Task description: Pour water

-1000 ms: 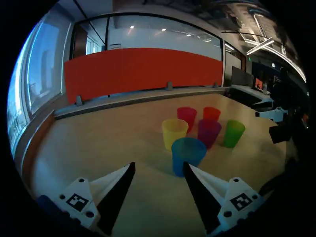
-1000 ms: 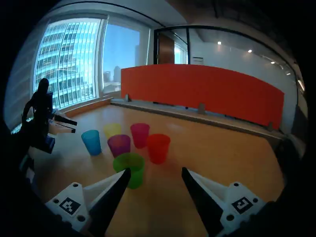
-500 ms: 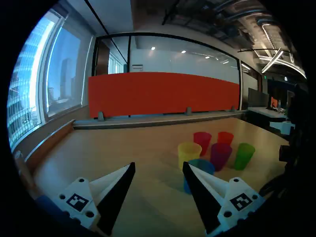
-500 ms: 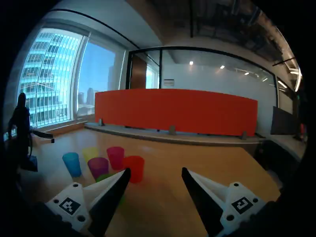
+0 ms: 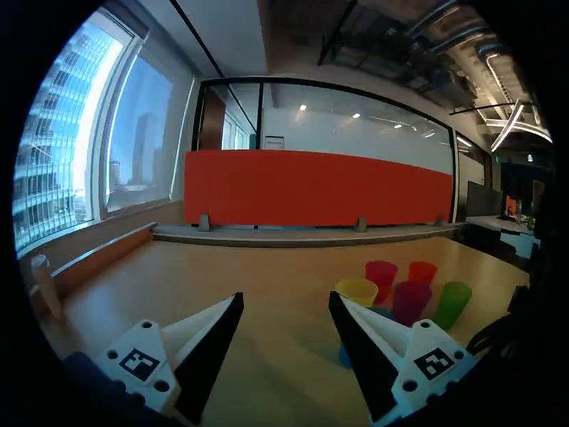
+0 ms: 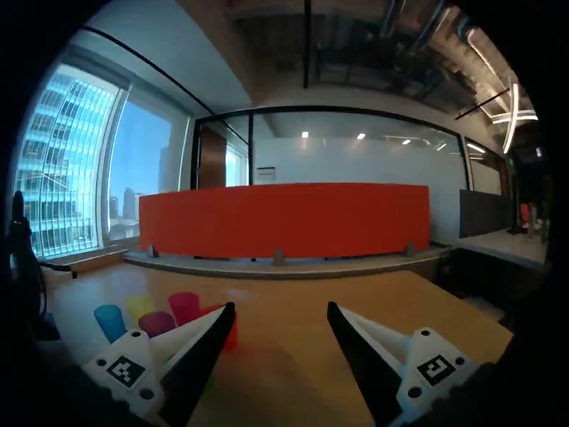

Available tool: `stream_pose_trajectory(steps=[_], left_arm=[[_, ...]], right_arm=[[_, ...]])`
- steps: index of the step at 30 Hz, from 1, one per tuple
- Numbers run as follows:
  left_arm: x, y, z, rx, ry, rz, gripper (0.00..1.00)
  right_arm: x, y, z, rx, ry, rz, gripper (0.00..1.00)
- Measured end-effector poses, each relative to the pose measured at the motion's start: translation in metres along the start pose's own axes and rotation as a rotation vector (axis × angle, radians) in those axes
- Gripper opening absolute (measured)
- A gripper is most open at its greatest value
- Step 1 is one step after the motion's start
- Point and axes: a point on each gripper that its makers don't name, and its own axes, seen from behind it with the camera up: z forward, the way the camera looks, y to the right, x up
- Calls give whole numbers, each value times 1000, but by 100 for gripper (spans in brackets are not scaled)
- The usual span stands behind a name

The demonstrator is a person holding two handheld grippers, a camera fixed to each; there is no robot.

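Observation:
Several coloured plastic cups stand in a cluster on the wooden table [image 5: 235, 285]. In the left gripper view I see the yellow cup [image 5: 356, 292], pink cup [image 5: 381, 275], red cup [image 5: 422, 273], purple cup [image 5: 411, 297], green cup [image 5: 453, 301] and a blue cup [image 5: 344, 354] mostly hidden behind the right finger. My left gripper [image 5: 284, 306] is open and holds nothing, with the cluster to its right. In the right gripper view the blue cup [image 6: 109, 321], yellow cup [image 6: 138, 307], purple cup [image 6: 156, 322] and pink cup [image 6: 184, 306] sit low at the left. My right gripper [image 6: 281, 317] is open and holds nothing.
An orange partition [image 5: 313, 188] runs along the table's far edge. Tall windows [image 5: 64, 156] line the left side. A low wooden ledge [image 5: 99, 252] borders the table at the left. The other gripper's dark shape [image 6: 25, 270] shows at the far left of the right gripper view.
Both grippers have tilted upward and pulled back, so the cups have slid lower in both views. The blue cup has gone behind the left gripper's right finger, and the green cup behind the right gripper's left finger.

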Motion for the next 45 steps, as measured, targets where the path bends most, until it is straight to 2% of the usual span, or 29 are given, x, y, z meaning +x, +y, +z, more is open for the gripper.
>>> stream_pose_trajectory(steps=[9,15,24,30,41,45], left_arm=[[3,-5,-1,36,26,14,89],[5,-5,0,53,49,38,89],[17,-16,-1,113,119,74,89],[14,-22,3,114,133,89,89],[-4,-39,6,98,130,30,89],[-11,-46,5,109,124,34,89]], right_arm=[[5,8,-5,-61,28,3,100],[3,8,-6,-73,29,-14,100],[-10,4,-3,-69,-10,-12,100],[-15,5,-4,-83,-30,-19,100],[-17,0,-3,-90,-48,-28,100],[-16,0,-3,-91,-53,-21,100]])
